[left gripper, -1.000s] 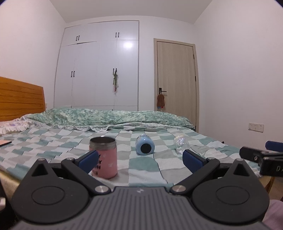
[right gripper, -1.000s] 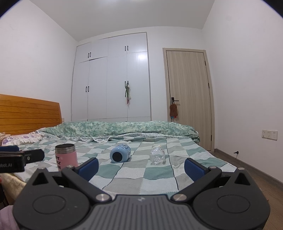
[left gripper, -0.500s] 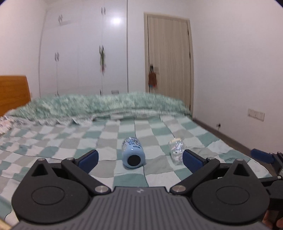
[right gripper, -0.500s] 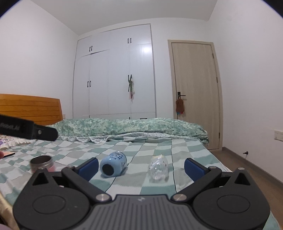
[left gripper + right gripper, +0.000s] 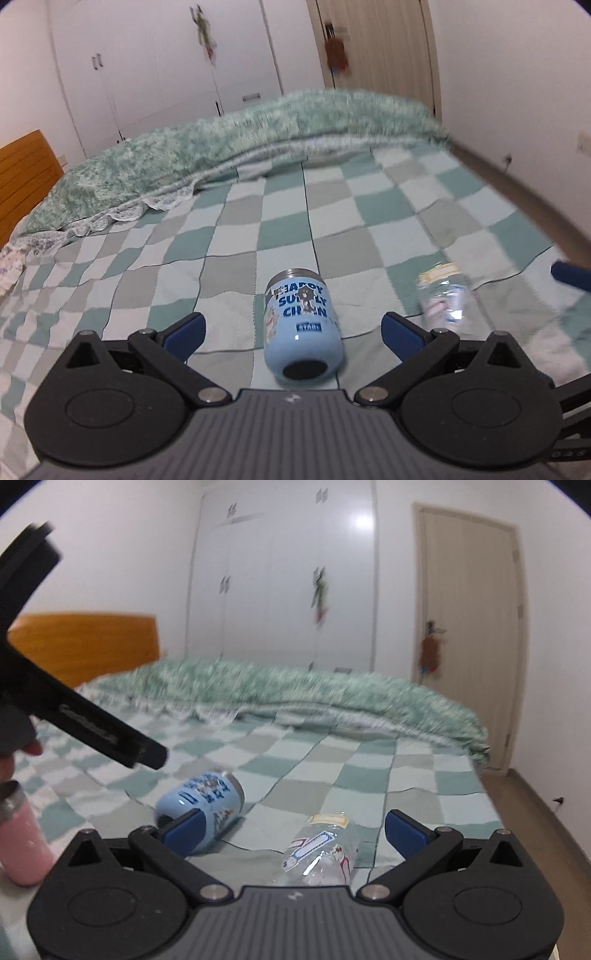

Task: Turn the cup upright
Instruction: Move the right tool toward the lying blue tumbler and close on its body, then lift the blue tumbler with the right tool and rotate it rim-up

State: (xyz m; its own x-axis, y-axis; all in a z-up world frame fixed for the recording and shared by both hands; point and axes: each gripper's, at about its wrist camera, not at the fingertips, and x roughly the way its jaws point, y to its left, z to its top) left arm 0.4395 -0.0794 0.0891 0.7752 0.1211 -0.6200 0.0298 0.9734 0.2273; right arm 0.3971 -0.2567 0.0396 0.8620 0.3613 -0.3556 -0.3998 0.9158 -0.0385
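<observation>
A light blue cup (image 5: 302,332) with printed lettering lies on its side on the checked bedspread, its base toward me and its metal rim away. My left gripper (image 5: 293,334) is open above it, and the cup lies between the two blue fingertips. The cup also shows in the right wrist view (image 5: 201,805), left of centre. My right gripper (image 5: 293,829) is open and empty, over a clear plastic cup (image 5: 321,853) that lies on its side. The left gripper's body (image 5: 74,716) crosses the right view's left side.
A pink cup (image 5: 18,842) with a metal rim stands upright at the bed's near left. The clear cup shows at the right in the left view (image 5: 443,295). A rumpled green duvet (image 5: 221,158) lies across the bed's far side. The bed edge (image 5: 517,192) drops to wooden floor at right.
Both grippers have moved forward and tilted down over the bed. The left gripper now straddles the blue cup; the right one hangs over the clear cup. Both stay open.
</observation>
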